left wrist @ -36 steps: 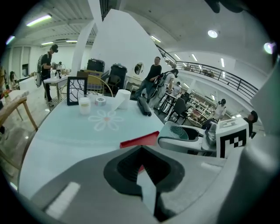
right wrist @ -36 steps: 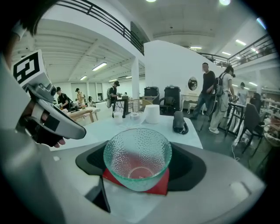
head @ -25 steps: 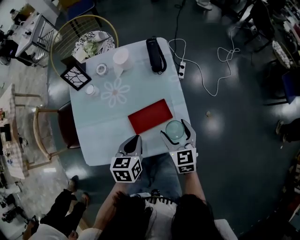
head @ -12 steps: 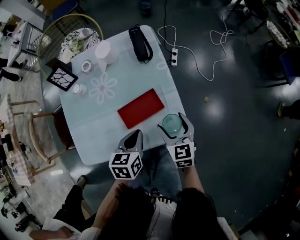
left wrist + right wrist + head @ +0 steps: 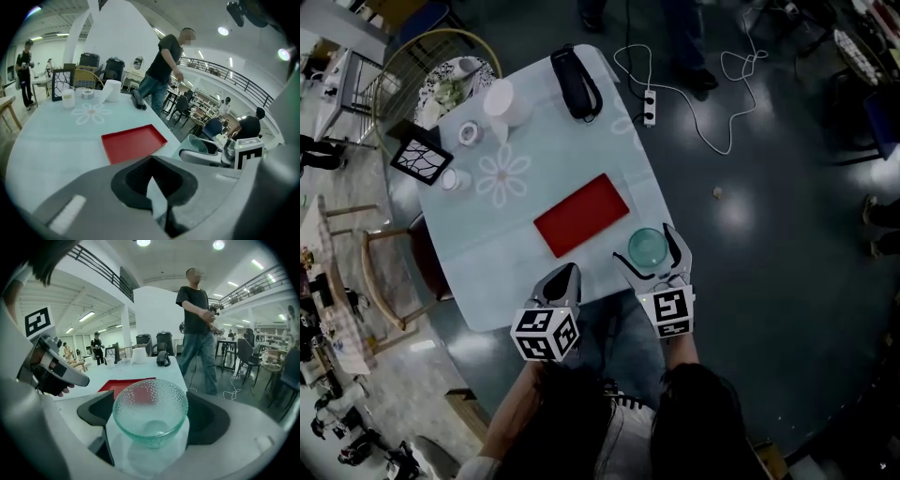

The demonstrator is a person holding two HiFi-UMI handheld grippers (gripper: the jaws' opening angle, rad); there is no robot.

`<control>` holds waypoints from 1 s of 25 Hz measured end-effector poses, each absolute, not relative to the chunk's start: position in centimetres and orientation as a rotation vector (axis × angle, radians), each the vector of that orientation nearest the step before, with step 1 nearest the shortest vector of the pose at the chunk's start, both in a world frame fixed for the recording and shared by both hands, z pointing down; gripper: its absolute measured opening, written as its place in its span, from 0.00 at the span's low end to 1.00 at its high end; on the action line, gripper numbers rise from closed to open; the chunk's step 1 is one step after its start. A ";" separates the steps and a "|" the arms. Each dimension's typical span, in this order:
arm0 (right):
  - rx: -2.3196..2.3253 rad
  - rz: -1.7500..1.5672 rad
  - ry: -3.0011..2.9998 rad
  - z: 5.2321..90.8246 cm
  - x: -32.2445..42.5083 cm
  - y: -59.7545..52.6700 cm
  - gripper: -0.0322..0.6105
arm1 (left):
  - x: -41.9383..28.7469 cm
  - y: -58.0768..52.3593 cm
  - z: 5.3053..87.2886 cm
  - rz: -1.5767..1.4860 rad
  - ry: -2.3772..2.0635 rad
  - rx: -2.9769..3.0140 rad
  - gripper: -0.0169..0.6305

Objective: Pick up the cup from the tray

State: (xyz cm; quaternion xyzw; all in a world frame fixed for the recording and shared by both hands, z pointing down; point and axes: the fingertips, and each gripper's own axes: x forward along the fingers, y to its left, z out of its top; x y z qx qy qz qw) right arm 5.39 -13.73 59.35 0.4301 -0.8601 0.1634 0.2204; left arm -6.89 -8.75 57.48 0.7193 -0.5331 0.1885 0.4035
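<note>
Right gripper (image 5: 652,244) is gripping the glass cup (image 5: 646,249) beside the red tray (image 5: 581,215); left gripper (image 5: 565,270) is pointing over the table (image 5: 497,253) edge.

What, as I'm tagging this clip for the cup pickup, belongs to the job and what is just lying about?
Job: glass cup, gripped in the right tongs; red tray, bare.
Lying about: black bag, white roll, tape ring, small jar, power strip on the floor.
</note>
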 end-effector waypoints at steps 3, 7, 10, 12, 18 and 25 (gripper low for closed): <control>1.193 0.509 -2.395 59.3 5.2 -13.7 0.90 | -7.1 -8.5 57.6 0.490 -1.348 1.822 0.03; 1.226 0.512 -2.413 57.7 5.1 -13.9 0.92 | -8.0 -8.2 58.0 0.506 -1.365 1.820 0.03; 1.222 0.478 -2.427 55.8 5.0 -14.1 0.92 | -8.1 -8.6 56.9 0.488 -1.372 1.839 0.03; 1.234 0.463 -2.438 54.5 5.2 -14.4 0.92 | -8.1 -8.9 56.0 0.470 -1.373 1.855 0.03; 1.256 0.396 -2.459 51.0 5.5 -15.1 0.95 | -7.3 -10.0 54.2 0.450 -1.363 1.909 0.03; 1.223 0.390 -2.463 49.3 5.0 -13.6 0.79 | -7.3 -9.6 52.6 0.440 -1.369 1.946 0.03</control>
